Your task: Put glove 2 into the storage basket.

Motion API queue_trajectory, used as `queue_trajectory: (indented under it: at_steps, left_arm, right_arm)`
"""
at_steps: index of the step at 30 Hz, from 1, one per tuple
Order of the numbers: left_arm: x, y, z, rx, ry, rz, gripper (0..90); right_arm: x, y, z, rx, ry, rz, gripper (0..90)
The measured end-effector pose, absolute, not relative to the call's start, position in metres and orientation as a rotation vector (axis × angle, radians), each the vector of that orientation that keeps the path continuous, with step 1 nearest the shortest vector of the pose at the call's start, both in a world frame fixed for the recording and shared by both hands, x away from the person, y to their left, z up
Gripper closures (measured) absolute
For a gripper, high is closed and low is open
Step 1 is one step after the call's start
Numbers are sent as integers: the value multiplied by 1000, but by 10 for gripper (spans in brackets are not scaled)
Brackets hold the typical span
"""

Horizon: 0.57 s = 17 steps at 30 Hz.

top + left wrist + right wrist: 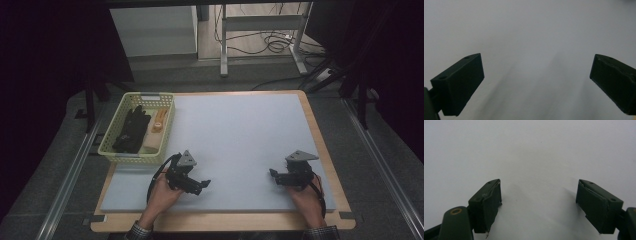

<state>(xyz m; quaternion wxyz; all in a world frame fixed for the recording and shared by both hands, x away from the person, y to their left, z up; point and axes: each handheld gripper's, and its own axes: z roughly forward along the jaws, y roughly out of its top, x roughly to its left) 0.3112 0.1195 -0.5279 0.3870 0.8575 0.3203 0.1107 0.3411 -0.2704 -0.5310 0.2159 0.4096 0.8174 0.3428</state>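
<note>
My left gripper (204, 185) rests low over the pale grey mat (240, 140) near its front left, held in a hand, jaws pointing right. In the left gripper view that gripper (537, 72) stands wide open with bare mat between its fingers. My right gripper (273, 176) sits near the mat's front right, jaws pointing left. The right gripper view shows it (539, 197) open too, nothing between its fingers. A yellow-green basket (112, 150) at the mat's left edge holds a black glove (131, 130), an orange object (159, 121) and a pale object (150, 145).
The mat lies on a wooden board (327, 150) with dark floor around it. Metal rails (70, 175) run along both sides. Beyond the table stand a white cabinet (155, 30) and a desk frame (260, 25) with cables on the floor.
</note>
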Motion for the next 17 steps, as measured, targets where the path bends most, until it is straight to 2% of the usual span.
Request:
queue_trajectory:
  at_steps: [9, 17]
  left_arm:
    - [313, 116, -548, 2250, 844, 301, 0]
    - [312, 116, -549, 2244, 847, 303, 0]
  right_arm:
    - [342, -271, -531, 1141, 2271, 954, 203]
    - [342, -271, -531, 1144, 2274, 957, 203]
